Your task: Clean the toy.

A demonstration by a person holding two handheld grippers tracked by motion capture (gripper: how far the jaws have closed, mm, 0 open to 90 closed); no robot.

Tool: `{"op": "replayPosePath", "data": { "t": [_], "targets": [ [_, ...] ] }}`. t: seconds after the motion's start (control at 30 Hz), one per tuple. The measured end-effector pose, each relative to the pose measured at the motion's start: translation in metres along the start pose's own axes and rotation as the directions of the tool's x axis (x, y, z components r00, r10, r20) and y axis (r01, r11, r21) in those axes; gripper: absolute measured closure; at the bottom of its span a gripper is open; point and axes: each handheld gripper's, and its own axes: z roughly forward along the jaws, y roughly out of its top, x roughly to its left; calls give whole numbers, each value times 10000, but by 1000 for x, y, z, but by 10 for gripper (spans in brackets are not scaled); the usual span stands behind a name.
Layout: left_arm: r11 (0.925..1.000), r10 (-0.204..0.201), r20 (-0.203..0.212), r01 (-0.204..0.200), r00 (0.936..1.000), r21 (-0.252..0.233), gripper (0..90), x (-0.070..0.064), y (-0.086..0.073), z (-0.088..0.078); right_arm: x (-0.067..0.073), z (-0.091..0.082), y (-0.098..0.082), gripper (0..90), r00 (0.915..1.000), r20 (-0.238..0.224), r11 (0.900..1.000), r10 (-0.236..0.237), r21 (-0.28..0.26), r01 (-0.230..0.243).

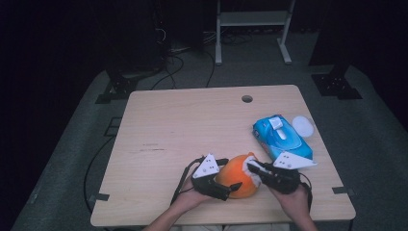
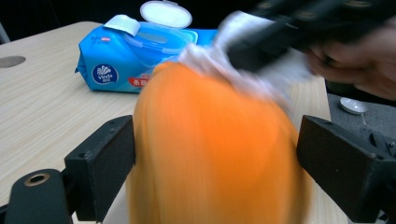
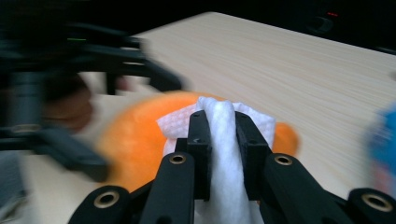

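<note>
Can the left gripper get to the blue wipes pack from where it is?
Probably not directly. The left gripper has the orange ball between its open jaws, and the right gripper, holding a wipe, sits between it and the wipes pack.

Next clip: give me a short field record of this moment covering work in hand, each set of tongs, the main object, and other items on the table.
work: wiping an orange ball with a white wipe
right tongs: shut on the white wipe, pressing it to the ball's top
left tongs: jaws wide on either side of the ball; contact unclear through blur
other items: blue wipes pack, lid flipped open, far right on the table
</note>
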Motion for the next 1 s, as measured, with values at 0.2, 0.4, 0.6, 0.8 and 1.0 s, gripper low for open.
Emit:
{"op": "replayPosePath", "data": {
  "t": [0.2,0.4,0.6,0.8,1.0],
  "targets": [
    [9981,428,-387,-411,9983,451,284,1,-4,-4,15,7,4,783,9977,-63,9976,-677,145,678],
    [9988,0,-373,18,9993,481,320,14,-11,-9,-9,4,-11,783,9982,593,9986,134,501,-164],
    [9982,267,-442,-243,9987,553,340,11,-10,-9,9,6,-4,781,9995,-294,9999,-136,49,137],
    [9988,247,-505,-225,9984,426,361,10,-11,-8,-11,7,-13,780,9967,170,9961,797,354,-803],
    [9935,1118,-629,-1102,9917,285,380,0,-6,-6,-13,2,-8,778,9937,117,9937,1113,-117,-1112]
  ]
}}
